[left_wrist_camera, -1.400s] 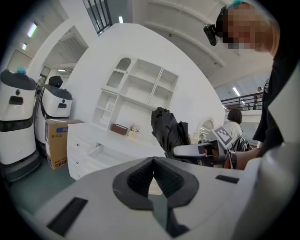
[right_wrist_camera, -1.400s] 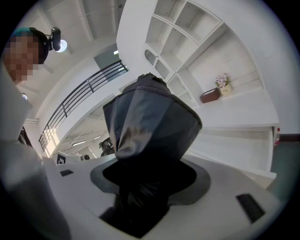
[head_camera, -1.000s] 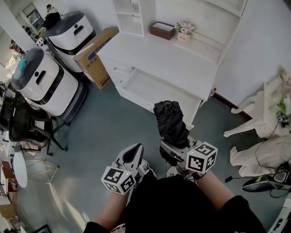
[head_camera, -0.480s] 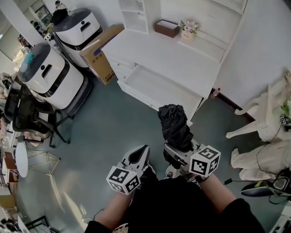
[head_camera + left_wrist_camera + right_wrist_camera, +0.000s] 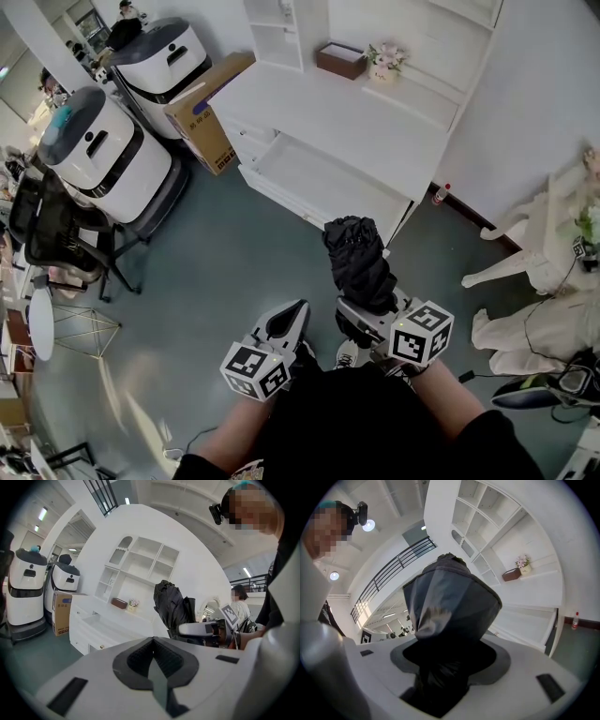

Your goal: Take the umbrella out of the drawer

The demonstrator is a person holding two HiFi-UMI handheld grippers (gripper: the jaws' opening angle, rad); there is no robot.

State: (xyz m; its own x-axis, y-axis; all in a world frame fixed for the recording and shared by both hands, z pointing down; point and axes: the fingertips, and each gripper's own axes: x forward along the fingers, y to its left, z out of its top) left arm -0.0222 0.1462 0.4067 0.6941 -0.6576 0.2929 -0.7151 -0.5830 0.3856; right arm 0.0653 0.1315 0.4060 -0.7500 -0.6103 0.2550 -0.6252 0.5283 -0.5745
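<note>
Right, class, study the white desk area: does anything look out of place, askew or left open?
The white drawer stands pulled out, with nothing visible in it. The folded black umbrella is clamped in the right tool, clear of the drawer. Nothing looks spilled or damaged.

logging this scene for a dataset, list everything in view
umbrella: one, black, held in the right gripper, outside the drawer
drawer: one, white, open, under the desk top
desk: one, white, ahead of the person
box: one, brown, back of desk
flower pot: one, pale, beside the box
carton: one, brown, floor left of desk
machines: two, white and black, far left
chair: one, black, left edge
left gripper: one, white, shut, empty
right gripper: one, white, shut on umbrella
</note>
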